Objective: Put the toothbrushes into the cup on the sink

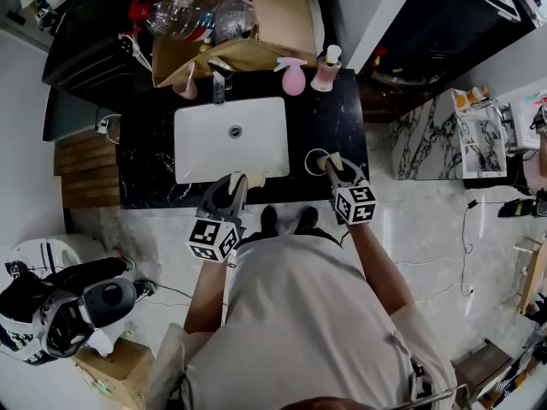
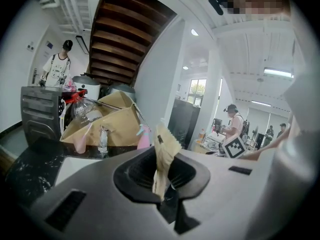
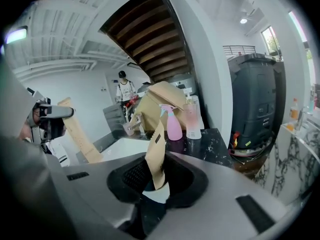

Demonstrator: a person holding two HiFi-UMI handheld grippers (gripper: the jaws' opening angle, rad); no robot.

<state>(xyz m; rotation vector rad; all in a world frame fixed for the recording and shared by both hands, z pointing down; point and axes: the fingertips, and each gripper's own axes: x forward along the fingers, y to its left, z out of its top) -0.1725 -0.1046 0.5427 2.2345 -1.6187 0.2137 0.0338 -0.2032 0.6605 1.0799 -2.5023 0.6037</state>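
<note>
Two toothbrushes in tan paper sleeves stand upright, one pinched in each narrowly closed tool. The left tool (image 1: 238,183) clamps the left sleeved toothbrush (image 2: 163,156), crimped along its top, over the front rim of the white rectangular basin (image 1: 231,139). The right tool (image 1: 335,168) grips the right sleeved toothbrush (image 3: 157,154) just at the small round pale-rimmed cup (image 1: 313,155). The cup is on the glossy black, white-veined stone surface (image 1: 340,114), near its front edge. Bare stone lies behind the cup. A pink plastic spray bottle (image 1: 293,78) and a brown cardboard box (image 1: 278,15) stand at the back.
</note>
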